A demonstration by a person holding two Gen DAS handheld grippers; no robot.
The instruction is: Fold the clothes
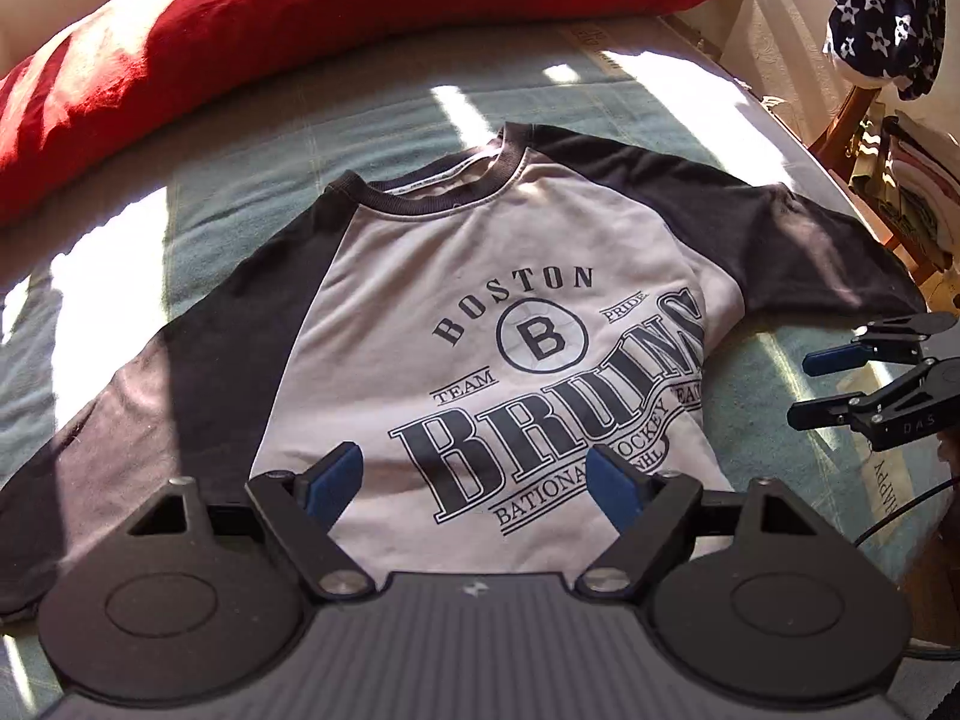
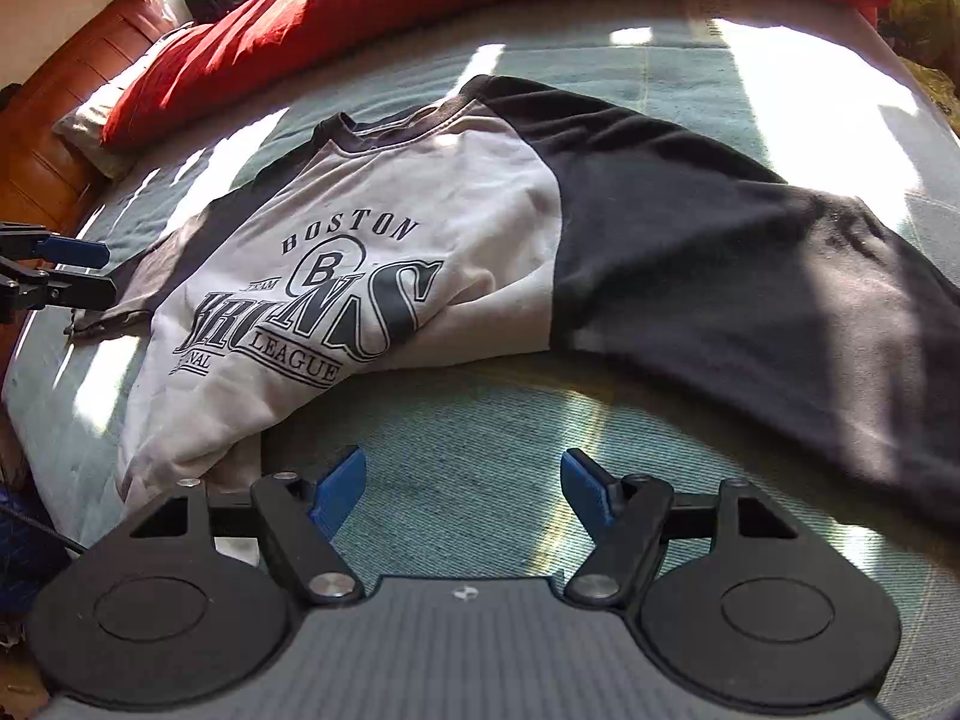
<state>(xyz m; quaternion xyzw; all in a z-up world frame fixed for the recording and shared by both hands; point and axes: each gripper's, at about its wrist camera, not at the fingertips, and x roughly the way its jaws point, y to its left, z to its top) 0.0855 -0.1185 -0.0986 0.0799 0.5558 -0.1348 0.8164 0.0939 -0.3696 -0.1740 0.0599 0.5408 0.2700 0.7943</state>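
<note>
Your sweatshirt [image 1: 480, 276] lies face up on the bed [image 1: 252, 192], white body with dark raglan sleeves and a printed crest, collar toward the red pillow [image 1: 288, 30]. It looks like thick, soft knit: light enough to lift with a pinch, limp, prone to sag and drag rather than hold a line, and not slippery against the woven bedcover. The right side of the body is already buckled over itself near the print, so expect bunching there. Take hold where the cloth is doubled and firm, I would judge: the ribbed collar, a sleeve cuff, or the hem corner, pinching both layers together.

Your left gripper [image 1: 474, 486] hangs over the lower chest with its jaws spread wide and nothing between them. Your right gripper [image 2: 462, 489] is over bare bedcover just beside the hem, also spread and empty.

No basket or bin shows. Off the bed's far right edge a wooden chair [image 1: 852, 120] carries what seems a stack of folded cloth and a star-print piece draped above; I cannot tell more.
</note>
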